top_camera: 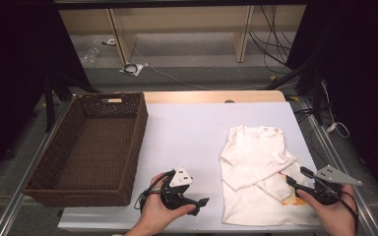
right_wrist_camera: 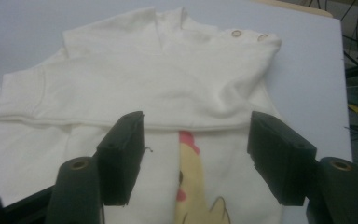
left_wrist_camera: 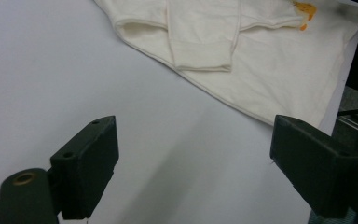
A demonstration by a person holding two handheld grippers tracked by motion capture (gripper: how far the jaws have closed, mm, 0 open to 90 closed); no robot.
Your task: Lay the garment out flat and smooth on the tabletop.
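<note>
Item: shirt [top_camera: 258, 172], long axis twelve-to-six; our right gripper [top_camera: 295, 183], jaws apart, hovers over its four-o'clock side, nearer than our left gripper [top_camera: 199, 205], also apart.

Cream baby shirt [top_camera: 258, 169] lies flat on the table's right, sleeves folded across, orange print.

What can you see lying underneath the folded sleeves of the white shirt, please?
Under the folded sleeves of the white shirt a yellow and red print peeks out on the shirt's front. The sleeves cover its upper part, so the whole picture cannot be made out.
</note>
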